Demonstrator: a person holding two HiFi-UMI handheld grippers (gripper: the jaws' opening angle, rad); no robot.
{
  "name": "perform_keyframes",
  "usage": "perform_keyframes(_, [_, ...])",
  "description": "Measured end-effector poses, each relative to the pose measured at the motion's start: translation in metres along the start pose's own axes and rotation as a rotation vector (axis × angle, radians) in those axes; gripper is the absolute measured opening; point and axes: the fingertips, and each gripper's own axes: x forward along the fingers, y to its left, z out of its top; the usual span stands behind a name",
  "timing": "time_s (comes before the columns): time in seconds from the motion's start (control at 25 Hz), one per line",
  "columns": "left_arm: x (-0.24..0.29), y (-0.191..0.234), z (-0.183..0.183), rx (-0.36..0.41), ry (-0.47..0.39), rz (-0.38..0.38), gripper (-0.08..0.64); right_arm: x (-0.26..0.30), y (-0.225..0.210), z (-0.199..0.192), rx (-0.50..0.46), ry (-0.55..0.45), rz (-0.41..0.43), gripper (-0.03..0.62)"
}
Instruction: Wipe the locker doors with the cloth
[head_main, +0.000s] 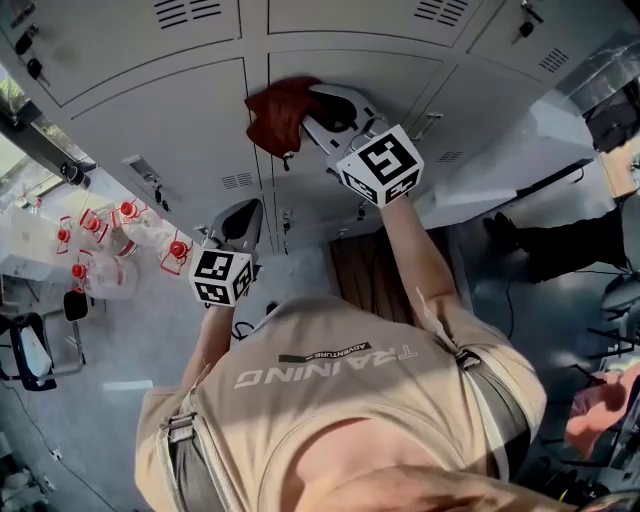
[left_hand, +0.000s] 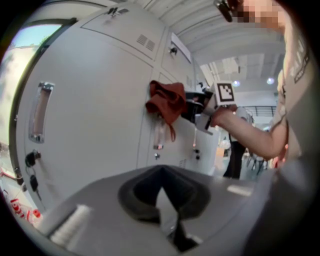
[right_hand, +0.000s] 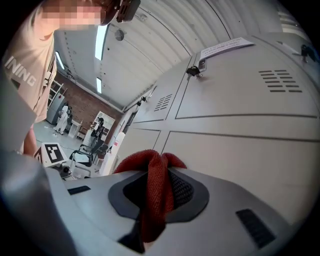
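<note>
Against the seam between two upper locker doors (head_main: 160, 120), a red cloth (head_main: 275, 115) is held, clamped between the jaws of the right gripper (head_main: 314, 106). Lower down, the left gripper (head_main: 243, 215) is kept near the doors, jaws closed together on nothing.

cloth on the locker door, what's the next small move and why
Probably drag the cloth sideways across the locker door. The right gripper is shut on it and holds it bunched at the door's edge seam, with most of that panel lying beyond it.
</note>
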Motion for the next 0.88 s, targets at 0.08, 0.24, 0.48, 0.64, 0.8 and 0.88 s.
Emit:
perform_keyframes(0.08, [-0.002, 0.002, -0.006, -0.012, 0.009, 0.006, 0.006, -0.001, 0.007, -0.021, 0.031, 0.039, 0.005, 0.043])
perform_keyframes(0.24, [-0.003, 0.006, -0.015, -0.034, 0.015, 0.023, 0.006, -0.011, 0.018, -0.07, 0.153, 0.083, 0.013, 0.043])
perform_keyframes(0.48, [-0.004, 0.013, -0.031, -0.071, 0.033, 0.042, 0.006, -0.016, 0.043, -0.154, 0.229, 0.241, 0.021, 0.043])
perform_keyframes(0.64, [-0.002, 0.018, -0.041, -0.106, 0.039, 0.05, 0.006, -0.017, 0.054, -0.182, 0.331, 0.229, 0.02, 0.044])
perform_keyframes(0.8, [0.0, 0.021, -0.046, -0.111, 0.051, 0.052, 0.006, -0.016, 0.069, -0.227, 0.34, 0.342, 0.03, 0.044])
perform_keyframes(0.88, [0.001, 0.02, -0.047, -0.113, 0.052, 0.053, 0.006, -0.016, 0.079, -0.253, 0.372, 0.394, 0.046, 0.044])
